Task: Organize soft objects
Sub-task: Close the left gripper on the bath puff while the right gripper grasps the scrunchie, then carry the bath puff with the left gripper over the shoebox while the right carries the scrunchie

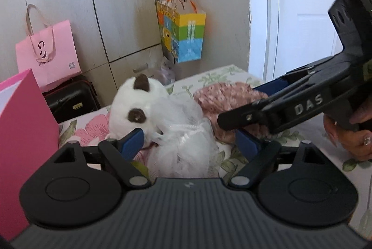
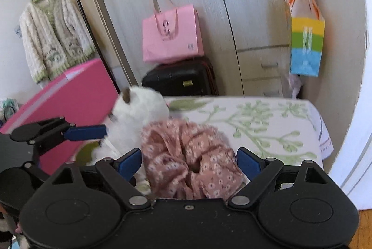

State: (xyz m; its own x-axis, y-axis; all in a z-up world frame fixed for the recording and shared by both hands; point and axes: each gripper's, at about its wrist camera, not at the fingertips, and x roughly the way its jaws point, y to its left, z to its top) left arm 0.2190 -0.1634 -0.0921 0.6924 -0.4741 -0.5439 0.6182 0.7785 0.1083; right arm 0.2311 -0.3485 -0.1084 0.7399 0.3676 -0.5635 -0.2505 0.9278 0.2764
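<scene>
Bed (image 2: 267, 123) with a white sheet printed in green sprigs and pink flowers. Lying directly on it: a white plush toy (image 1: 137, 104) with brown ear and eye patch, dressed in white tulle; just beside it, touching, a crumpled pink floral cloth (image 2: 186, 156); a bright pink box (image 1: 23, 132) at the bed's left edge.

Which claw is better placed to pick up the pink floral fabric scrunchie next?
Probably the right claw: it is open, and the pink floral fabric scrunchie lies between its fingers. The left claw straddles the white plush toy.
</scene>
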